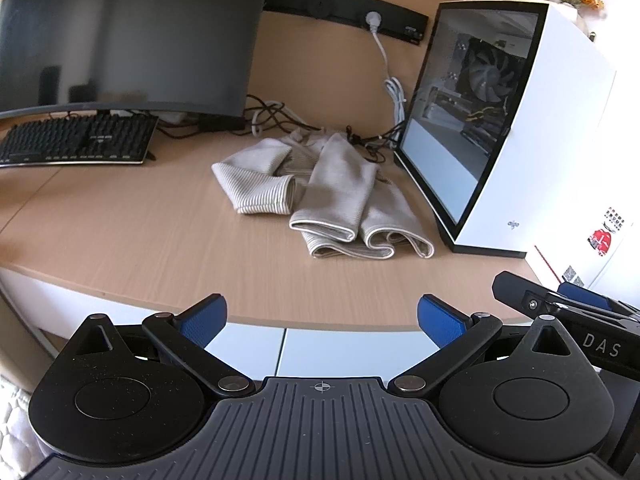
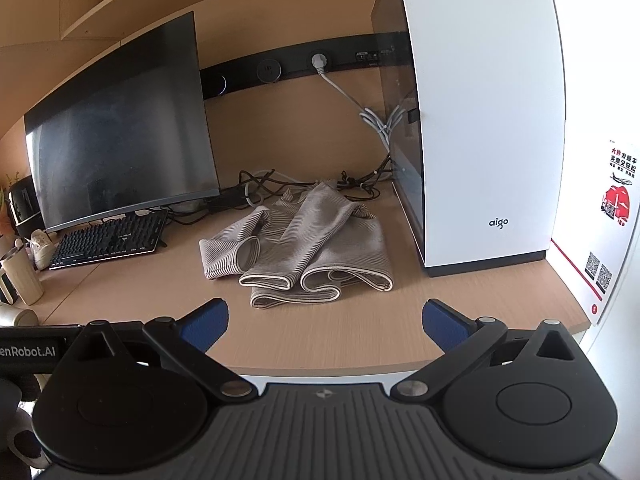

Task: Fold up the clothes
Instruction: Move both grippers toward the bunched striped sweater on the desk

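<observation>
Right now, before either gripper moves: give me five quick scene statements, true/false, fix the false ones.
1. The left gripper is open and holds nothing. True.
2. The right gripper is shut on the garment. False: its jaws stand wide apart and empty, short of the cloth.
3. The striped garment lies crumpled on the desk between the monitor and the white PC case. True.
4. The garment is already folded into a neat flat stack. False: it is bunched, with its sleeves lying loose.
5. The keyboard sits on top of the garment. False: it lies apart from it, below the monitor.
</observation>
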{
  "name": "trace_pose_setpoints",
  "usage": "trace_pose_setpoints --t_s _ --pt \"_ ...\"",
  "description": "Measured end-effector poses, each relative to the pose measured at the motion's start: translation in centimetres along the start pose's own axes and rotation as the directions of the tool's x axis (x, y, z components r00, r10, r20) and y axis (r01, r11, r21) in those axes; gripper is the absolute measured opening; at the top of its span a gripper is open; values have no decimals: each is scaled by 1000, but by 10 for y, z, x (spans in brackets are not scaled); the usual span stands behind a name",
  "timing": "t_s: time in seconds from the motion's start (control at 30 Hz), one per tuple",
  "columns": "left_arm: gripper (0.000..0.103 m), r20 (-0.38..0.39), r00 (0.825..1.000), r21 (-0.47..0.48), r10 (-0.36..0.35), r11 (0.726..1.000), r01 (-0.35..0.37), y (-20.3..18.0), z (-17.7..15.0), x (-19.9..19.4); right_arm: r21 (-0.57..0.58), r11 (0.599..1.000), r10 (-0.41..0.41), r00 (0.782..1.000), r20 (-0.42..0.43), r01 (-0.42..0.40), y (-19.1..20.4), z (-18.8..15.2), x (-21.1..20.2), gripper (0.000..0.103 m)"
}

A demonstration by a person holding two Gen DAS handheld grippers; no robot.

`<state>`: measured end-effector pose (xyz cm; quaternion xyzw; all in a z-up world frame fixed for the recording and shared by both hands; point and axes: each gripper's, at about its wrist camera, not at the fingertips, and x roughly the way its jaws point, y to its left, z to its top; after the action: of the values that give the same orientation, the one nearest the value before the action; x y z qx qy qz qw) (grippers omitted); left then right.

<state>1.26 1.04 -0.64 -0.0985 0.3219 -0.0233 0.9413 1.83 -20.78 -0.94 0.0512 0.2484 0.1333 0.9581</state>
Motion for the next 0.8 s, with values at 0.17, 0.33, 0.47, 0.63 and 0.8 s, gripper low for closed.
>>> trace_pose_setpoints --t_s 0.17,0.33,0.47,0.63,0.8 --pt "103 -3 1000 2 1 1000 -1 -1 1 2 1 1000 1 1000 -4 -1 0 0 1 103" --pt "103 -3 1000 -2 8 1000 -8 0 1 3 2 1000 1 1000 -8 -1 0 1 4 103" --pt "103 -4 1000 -6 11 1000 -11 2 2 5 0 1000 0 1000 -11 0 0 2 7 103" --pt "103 -8 1000 -9 17 1000 -17 3 4 9 -3 1000 -3 1000 -16 3 0 3 12 103" --pt "103 -25 999 -16 21 1000 -22 7 5 17 -7 1000 -4 999 -32 4 0 3 18 103"
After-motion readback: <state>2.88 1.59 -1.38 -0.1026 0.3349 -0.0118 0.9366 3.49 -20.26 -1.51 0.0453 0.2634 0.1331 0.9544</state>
